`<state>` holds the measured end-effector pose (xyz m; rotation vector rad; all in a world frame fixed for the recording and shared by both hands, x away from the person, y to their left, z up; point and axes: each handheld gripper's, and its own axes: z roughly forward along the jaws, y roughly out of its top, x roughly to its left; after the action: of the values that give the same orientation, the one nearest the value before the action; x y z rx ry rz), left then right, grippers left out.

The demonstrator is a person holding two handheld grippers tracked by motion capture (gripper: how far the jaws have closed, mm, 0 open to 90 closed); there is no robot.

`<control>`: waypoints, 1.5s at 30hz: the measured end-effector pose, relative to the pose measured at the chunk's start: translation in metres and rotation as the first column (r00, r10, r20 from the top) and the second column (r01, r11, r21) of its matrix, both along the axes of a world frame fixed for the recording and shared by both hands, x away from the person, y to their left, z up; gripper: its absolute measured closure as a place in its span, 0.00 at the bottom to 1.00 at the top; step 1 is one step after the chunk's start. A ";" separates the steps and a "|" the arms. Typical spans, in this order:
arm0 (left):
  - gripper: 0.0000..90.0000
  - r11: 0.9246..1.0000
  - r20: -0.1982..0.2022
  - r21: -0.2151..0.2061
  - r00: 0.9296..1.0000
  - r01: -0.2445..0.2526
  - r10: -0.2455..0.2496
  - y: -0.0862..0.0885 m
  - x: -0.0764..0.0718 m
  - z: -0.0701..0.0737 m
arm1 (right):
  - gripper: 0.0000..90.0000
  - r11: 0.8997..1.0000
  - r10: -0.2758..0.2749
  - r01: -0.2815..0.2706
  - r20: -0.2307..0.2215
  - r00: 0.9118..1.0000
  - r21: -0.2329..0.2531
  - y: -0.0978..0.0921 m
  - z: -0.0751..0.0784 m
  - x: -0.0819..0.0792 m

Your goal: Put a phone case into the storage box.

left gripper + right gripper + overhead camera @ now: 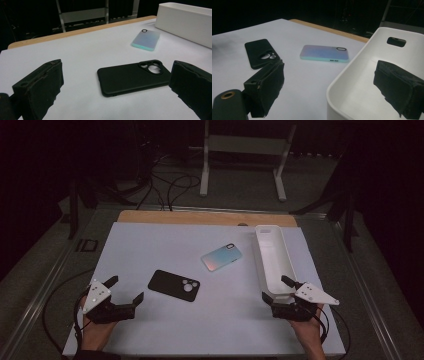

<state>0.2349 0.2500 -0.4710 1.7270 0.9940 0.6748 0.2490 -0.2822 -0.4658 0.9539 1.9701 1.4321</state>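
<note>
On the pale grey sheet point(165, 320) that covers the wooden table, a matte black phone case with a round camera cut-out point(174, 285) lies flat and face down near the middle-left, and a phone case with a pastel blue-to-pink back and mint green edge point(222, 256) lies flat a little further off, between the black case and a long white plastic tray with a handle slot in its end wall point(263, 260) that runs along the right side. The left gripper point(125, 290), held in the person's left hand point(95, 332), rests low over the sheet at the near left with its jaws spread wide and nothing between them; in the left gripper view the black case point(132, 77) sits just ahead, framed between the two black pads but apart from both, with the pastel case point(146, 39) and the tray's outer wall point(182, 23) beyond it. The right gripper point(276, 289) is at the near end of the tray, jaws likewise apart; in the right gripper view one pad stands outside the tray's near rim point(342, 77) and the other inside the tray, though whether either pad touches the wall is hard to tell in this dim light. From there the pastel case point(324, 53) and the black case point(260, 52) lie on the sheet, well apart from the gripper.
</note>
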 end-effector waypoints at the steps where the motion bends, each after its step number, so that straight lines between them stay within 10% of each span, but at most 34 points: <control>1: 0.00 1.000 0.000 0.000 1.000 0.000 0.000 0.000 0.000 0.000 | 0.11 1.000 0.002 -0.002 0.000 1.000 -0.002 0.000 0.000 0.000; 24: 0.00 1.000 -0.024 0.011 1.000 0.010 -0.010 -0.008 0.004 0.007 | 0.11 1.000 0.004 -0.004 -0.004 1.000 -0.017 0.004 -0.002 0.001; 45: 0.00 0.993 -0.088 0.033 0.990 0.114 -0.110 -0.062 0.047 0.031 | 0.11 1.000 0.004 -0.004 -0.012 1.000 -0.005 0.006 -0.004 0.004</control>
<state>0.2814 0.1881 -0.4399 1.8441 0.9404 0.5542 0.2531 -0.2761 -0.4699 0.9584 1.9847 1.4258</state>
